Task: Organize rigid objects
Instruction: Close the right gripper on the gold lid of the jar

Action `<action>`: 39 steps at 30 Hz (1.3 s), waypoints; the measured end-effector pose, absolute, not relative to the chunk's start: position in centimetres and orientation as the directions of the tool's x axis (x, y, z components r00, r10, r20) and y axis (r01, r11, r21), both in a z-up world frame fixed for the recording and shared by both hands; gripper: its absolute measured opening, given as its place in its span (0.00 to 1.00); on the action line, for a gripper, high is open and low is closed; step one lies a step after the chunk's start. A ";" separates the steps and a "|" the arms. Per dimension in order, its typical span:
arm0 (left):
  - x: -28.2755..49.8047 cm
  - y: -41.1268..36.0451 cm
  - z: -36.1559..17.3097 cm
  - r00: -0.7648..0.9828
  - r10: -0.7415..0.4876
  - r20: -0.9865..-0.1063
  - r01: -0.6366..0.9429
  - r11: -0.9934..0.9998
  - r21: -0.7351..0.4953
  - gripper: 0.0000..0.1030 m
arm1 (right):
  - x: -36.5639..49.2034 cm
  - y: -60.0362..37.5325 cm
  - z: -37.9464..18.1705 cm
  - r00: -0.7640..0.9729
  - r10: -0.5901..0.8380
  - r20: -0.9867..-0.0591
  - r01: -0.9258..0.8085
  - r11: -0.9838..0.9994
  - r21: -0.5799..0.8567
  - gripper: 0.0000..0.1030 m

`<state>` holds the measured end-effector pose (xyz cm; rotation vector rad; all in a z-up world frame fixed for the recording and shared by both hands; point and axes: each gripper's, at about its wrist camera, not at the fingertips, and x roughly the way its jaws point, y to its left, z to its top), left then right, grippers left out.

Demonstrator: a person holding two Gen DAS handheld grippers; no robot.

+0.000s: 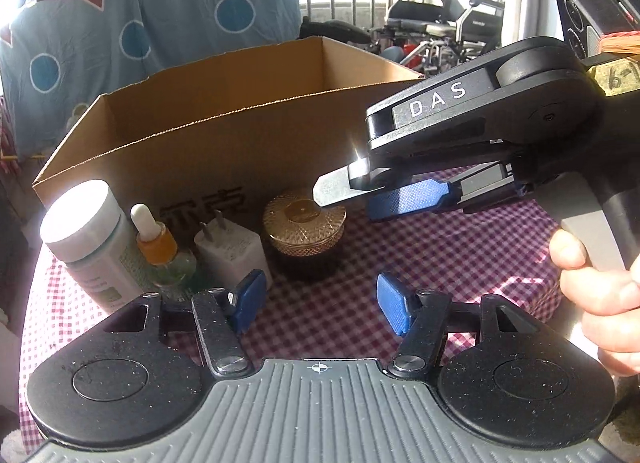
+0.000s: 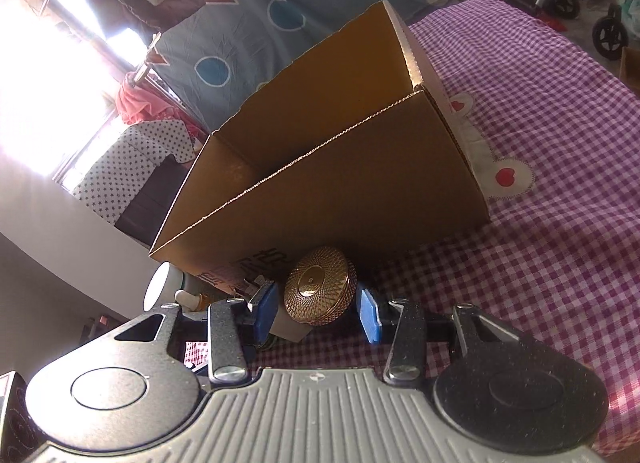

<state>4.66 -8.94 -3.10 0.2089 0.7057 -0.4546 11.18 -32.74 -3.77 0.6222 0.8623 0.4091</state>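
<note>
- An open cardboard box (image 1: 224,123) is seen standing on a counter (image 1: 460,263) covered in purple-and-white checked cloth; nothing can be made out inside it from either view.
- A row of small rigid items is lined up against the box's near wall: from 9 o'clock toward the centre of the left wrist view, a white-capped jar (image 1: 82,219), an orange dropper bottle (image 1: 158,245), a white plug adapter (image 1: 230,251), and a dark jar with a gold patterned lid (image 1: 305,223).
- The right gripper (image 2: 318,307) is positioned at the gold-lidded jar (image 2: 320,291), one blue pad at each side of the lid. The jaws are set narrow around it, but it cannot be told whether the pads already press on the lid.
- The left gripper (image 1: 322,303) is held low over the cloth at 6 o'clock, its jaws partly open with nothing between them; the plug adapter lies just beyond its left pad.
- A hand (image 1: 600,295) is seen at 3 o'clock in the left wrist view, wrapped round the right gripper's handle.
- The step in hand is judged to be the pick-up of the gold-lidded jar for the box.
- The next move is judged to call for a firm closing on the lid, then a lift clear of the near wall before the jar is lowered inside.
</note>
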 end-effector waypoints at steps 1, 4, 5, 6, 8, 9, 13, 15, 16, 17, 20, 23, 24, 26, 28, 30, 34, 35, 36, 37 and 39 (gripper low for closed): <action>5.0 -9.1 -3.3 0.665 -0.331 -0.670 0.471 0.882 0.031 0.60 | 11.6 -32.8 -4.1 0.584 0.571 -0.577 -0.087 0.750 0.655 0.43; 5.8 -9.8 -3.7 0.663 -0.313 -0.680 0.465 0.884 0.046 0.61 | 12.8 -32.9 -4.9 0.565 0.580 -0.587 -0.093 0.751 0.654 0.43; 6.1 -9.9 -3.8 0.661 -0.308 -0.684 0.463 0.885 0.050 0.61 | 13.2 -33.0 -5.2 0.559 0.585 -0.587 -0.094 0.749 0.656 0.43; 6.3 -10.1 -3.9 0.660 -0.300 -0.689 0.459 0.887 0.054 0.61 | 13.5 -33.0 -5.4 0.553 0.590 -0.588 -0.095 0.746 0.659 0.43; 6.6 -10.3 -4.1 0.654 -0.295 -0.697 0.461 0.886 0.057 0.61 | 14.2 -33.1 -5.9 0.540 0.602 -0.588 -0.097 0.739 0.667 0.44; 6.8 -10.4 -4.2 0.651 -0.290 -0.702 0.458 0.887 0.058 0.61 | 14.5 -33.1 -6.0 0.534 0.611 -0.584 -0.102 0.733 0.673 0.44; 6.9 -10.7 -4.2 0.650 -0.288 -0.703 0.457 0.887 0.059 0.64 | 15.4 -32.9 -6.2 0.510 0.644 -0.570 -0.124 0.710 0.693 0.44; 6.7 -10.7 -4.1 0.651 -0.291 -0.701 0.463 0.884 0.063 0.65 | 15.7 -32.5 -6.2 0.497 0.656 -0.568 -0.138 0.706 0.695 0.45; 6.6 -10.7 -4.1 0.650 -0.292 -0.702 0.465 0.883 0.064 0.65 | 15.7 -32.3 -6.1 0.497 0.653 -0.571 -0.143 0.711 0.689 0.45; 6.4 -10.7 -4.0 0.647 -0.297 -0.702 0.471 0.880 0.061 0.66 | 15.6 -32.2 -6.0 0.496 0.651 -0.575 -0.147 0.715 0.683 0.45; 6.2 -10.6 -3.6 0.636 -0.314 -0.705 0.483 0.874 0.047 0.67 | 15.2 -32.1 -5.7 0.496 0.642 -0.585 -0.145 0.725 0.673 0.45; 5.6 -11.0 -3.2 0.622 -0.338 -0.706 0.503 0.864 0.029 0.67 | 14.2 -32.8 -5.6 0.502 0.630 -0.592 -0.135 0.733 0.666 0.45; 5.3 -11.2 -3.1 0.618 -0.346 -0.706 0.512 0.858 0.028 0.67 | 13.8 -33.1 -5.6 0.504 0.626 -0.595 -0.128 0.735 0.666 0.45; 4.6 -11.5 -2.8 0.609 -0.365 -0.705 0.537 0.843 0.028 0.67 | 13.2 -33.8 -5.6 0.510 0.615 -0.601 -0.111 0.740 0.663 0.45; 3.8 -12.1 -2.7 0.594 -0.388 -0.705 0.563 0.827 0.020 0.67 | 12.4 -34.6 -5.7 0.519 0.600 -0.608 -0.091 0.746 0.659 0.45; 3.0 -12.7 -2.7 0.576 -0.413 -0.705 0.586 0.810 0.005 0.67 | 11.5 -35.2 -5.5 0.528 0.586 -0.615 -0.075 0.753 0.653 0.46; 1.2 -13.3 -2.3 0.543 -0.457 -0.704 0.630 0.777 -0.019 0.67 | 9.1 -37.1 -5.6 0.549 0.559 -0.621 -0.034 0.757 0.652 0.46; 0.8 -13.3 -2.5 0.538 -0.463 -0.704 0.639 0.769 -0.018 0.67 | 8.5 -37.4 -5.6 0.555 0.555 -0.620 -0.026 0.756 0.654 0.46; 0.6 -13.3 -2.7 0.536 -0.467 -0.703 0.646 0.763 -0.014 0.66 | 8.1 -37.9 -5.7 0.560 0.552 -0.617 -0.018 0.753 0.658 0.45; 0.6 -13.2 -2.9 0.538 -0.467 -0.702 0.650 0.760 -0.008 0.67 | 7.7 -38.3 -5.8 0.566 0.553 -0.612 -0.011 0.747 0.665 0.45; 0.5 -13.3 -2.8 0.553 -0.461 -0.694 0.650 0.760 0.014 0.67 | 7.2 -38.5 -5.7 0.575 0.557 -0.599 -0.004 0.734 0.679 0.45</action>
